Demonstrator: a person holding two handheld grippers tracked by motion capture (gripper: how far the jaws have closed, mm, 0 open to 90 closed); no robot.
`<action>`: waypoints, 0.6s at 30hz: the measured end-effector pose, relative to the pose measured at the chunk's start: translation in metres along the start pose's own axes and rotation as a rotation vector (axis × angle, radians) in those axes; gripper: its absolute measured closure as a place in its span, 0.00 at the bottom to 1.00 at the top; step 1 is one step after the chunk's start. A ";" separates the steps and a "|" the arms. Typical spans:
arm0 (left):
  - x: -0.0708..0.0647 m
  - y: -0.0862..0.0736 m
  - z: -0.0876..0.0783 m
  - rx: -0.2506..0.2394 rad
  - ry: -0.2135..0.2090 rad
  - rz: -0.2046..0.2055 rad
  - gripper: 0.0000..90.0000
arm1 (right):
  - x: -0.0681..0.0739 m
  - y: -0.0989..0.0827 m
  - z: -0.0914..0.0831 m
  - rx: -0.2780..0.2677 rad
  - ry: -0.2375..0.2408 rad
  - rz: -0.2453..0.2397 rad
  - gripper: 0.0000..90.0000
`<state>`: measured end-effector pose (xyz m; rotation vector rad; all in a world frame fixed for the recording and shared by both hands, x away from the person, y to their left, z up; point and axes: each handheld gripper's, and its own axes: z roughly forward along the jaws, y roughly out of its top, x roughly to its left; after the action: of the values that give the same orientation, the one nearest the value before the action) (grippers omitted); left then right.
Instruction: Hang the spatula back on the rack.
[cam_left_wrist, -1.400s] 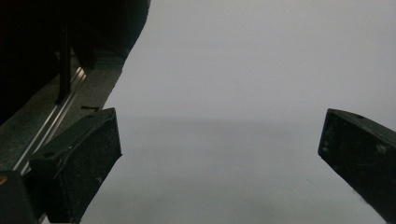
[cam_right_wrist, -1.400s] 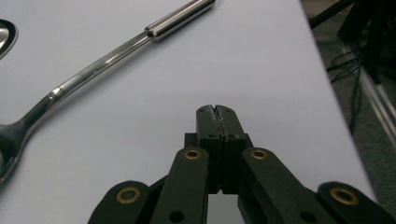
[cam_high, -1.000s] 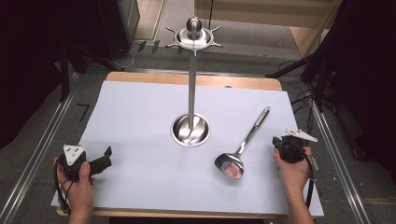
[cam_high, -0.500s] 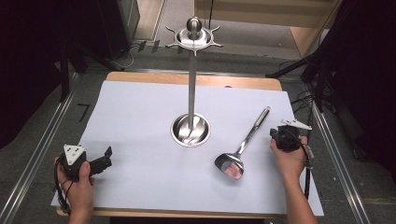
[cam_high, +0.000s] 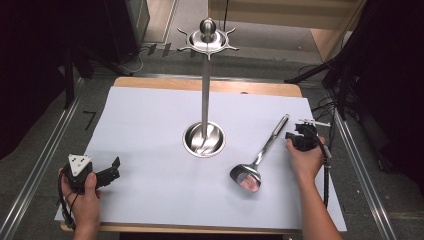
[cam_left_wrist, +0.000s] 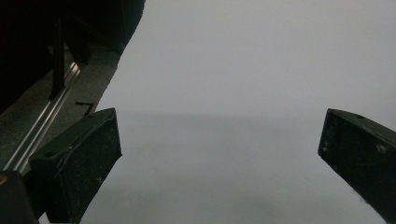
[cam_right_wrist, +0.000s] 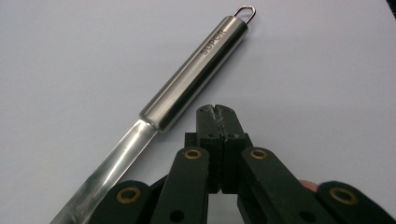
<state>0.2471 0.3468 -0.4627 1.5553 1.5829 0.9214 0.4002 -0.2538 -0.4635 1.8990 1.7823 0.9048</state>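
High view above white sheet (cam_high: 150, 200); tongs views low, close, skimming it.

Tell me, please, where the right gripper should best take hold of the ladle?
Probably at the thick round handle of the ladle, from above with jaws across it: it lies flat on the table, ring end away from the bowl.

You have one ladle (cam_high: 260, 155), one hanging stand (cam_high: 205, 100), one white mat (cam_high: 150, 200), and two tongs: left (cam_high: 112, 170), right (cam_high: 296, 131).
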 end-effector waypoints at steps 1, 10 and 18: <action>0.000 0.000 0.000 0.000 0.000 0.001 0.00 | 0.000 0.001 0.001 0.001 -0.009 -0.002 1.00; 0.000 0.000 0.000 0.002 0.000 0.003 0.00 | 0.003 0.008 0.017 0.017 -0.054 0.022 1.00; -0.001 0.000 0.001 0.005 0.002 0.007 0.00 | 0.010 0.014 0.025 0.028 -0.032 0.012 1.00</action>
<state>0.2476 0.3462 -0.4628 1.5645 1.5833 0.9242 0.4270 -0.2424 -0.4702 1.9321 1.7755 0.8528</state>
